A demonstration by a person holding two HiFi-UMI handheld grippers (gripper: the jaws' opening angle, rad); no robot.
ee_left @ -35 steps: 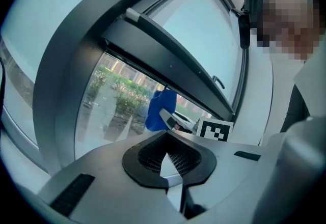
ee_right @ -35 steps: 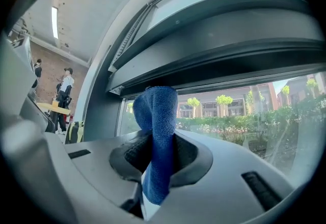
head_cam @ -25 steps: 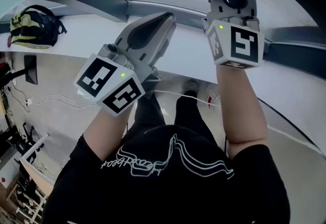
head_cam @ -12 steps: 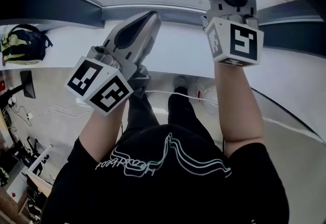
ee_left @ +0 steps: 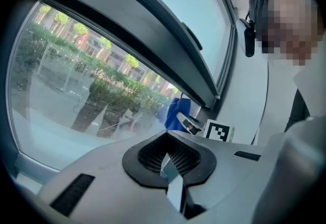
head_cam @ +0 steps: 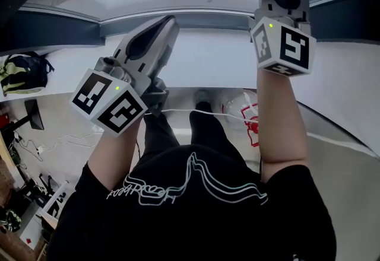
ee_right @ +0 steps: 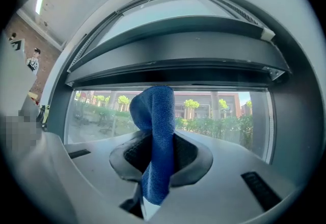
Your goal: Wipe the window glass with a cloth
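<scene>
The right gripper (ee_right: pixel 158 154) pinches a blue cloth (ee_right: pixel 155 116), whose top the head view cuts off. The left gripper (ee_left: pixel 168 161) has its jaws pressed together, empty, near the window glass (ee_left: pixel 76 90).

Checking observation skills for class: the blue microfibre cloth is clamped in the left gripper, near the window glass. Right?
No: the right gripper view shows the blue microfibre cloth clamped in the right gripper, not the left gripper, near the window glass.

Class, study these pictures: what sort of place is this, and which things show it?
Probably an indoor workroom beside a large window: the window glass looks out on trees, and a backpack lies on the white sill.
</scene>
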